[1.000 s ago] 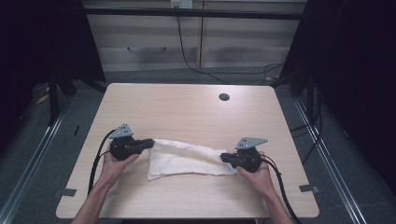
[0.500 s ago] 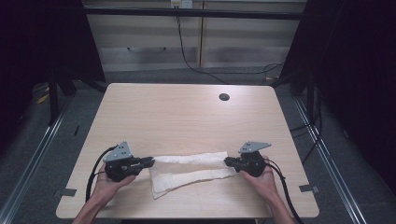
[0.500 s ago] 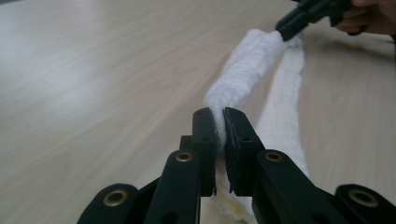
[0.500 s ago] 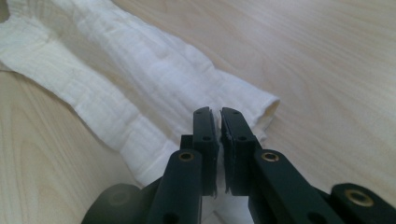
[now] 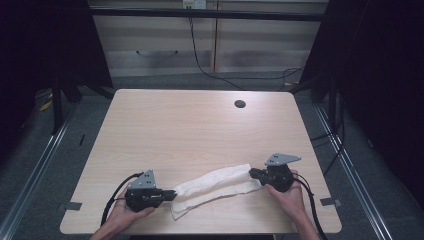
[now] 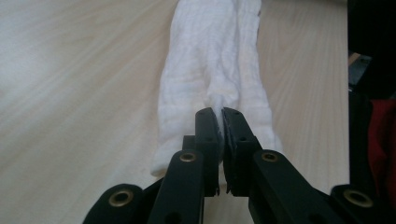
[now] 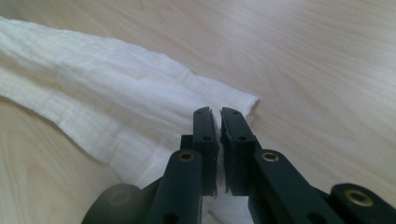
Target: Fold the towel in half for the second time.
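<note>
Right now I have the white cloth (image 5: 212, 187) strung between my two grippers, its long axis running straight out ahead of each pair of jaws toward the other hand. My left gripper (image 6: 219, 114) has just been closing and is pinched tight on the cloth's near end, fabric visible between its pads; my right gripper (image 7: 215, 114) is clamped on the far corner the same way. Neither hand is nearer, so I judge any coming fold or stretch turns on that shared line along the table (image 5: 200, 130).

White cloth (image 5: 212, 186), pale wood-grain table (image 5: 190, 130)
</note>
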